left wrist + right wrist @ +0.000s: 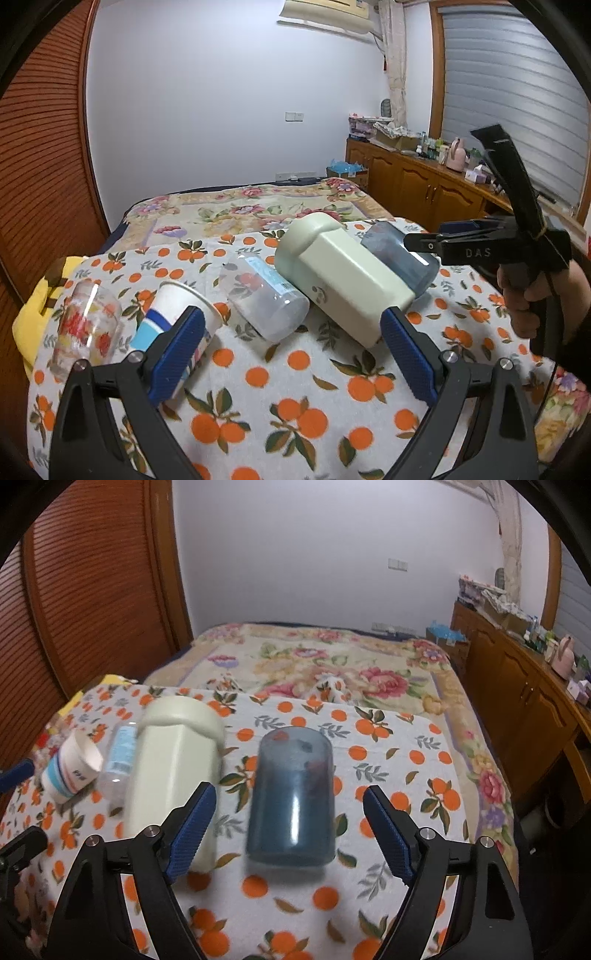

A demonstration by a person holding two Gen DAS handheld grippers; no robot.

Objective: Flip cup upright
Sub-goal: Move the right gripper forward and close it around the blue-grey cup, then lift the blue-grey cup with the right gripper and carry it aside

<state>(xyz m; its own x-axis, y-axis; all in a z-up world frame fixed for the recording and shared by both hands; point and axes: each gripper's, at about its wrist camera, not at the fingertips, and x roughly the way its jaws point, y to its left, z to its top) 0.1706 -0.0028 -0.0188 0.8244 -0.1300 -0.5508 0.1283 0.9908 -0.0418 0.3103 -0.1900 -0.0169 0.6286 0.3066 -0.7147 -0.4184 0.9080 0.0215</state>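
Five cups lie in a row on the orange-print cloth (295, 376), all on their sides. Left gripper (291, 325) is wide open, holding nothing, hovering near the row; its blue pads (177, 354) frame the paper cup (177, 317) on the left and the near end of the cream cup (343, 273) on the right.

Left wrist view only: patterned glass (85, 325) at the far left end, and the clear plastic cup (266, 295) in full between paper and cream cups. It also shows the right gripper (417, 243) from the side, out by the blue cup (402, 254), which the cream cup mostly hides.

Right wrist view: the blue cup lies unobstructed, centred just ahead of the right gripper, whose jaws are wide open and empty. The cream cup lies just left of it, not touching. The floral bedspread (332, 668) lies beyond the cloth.
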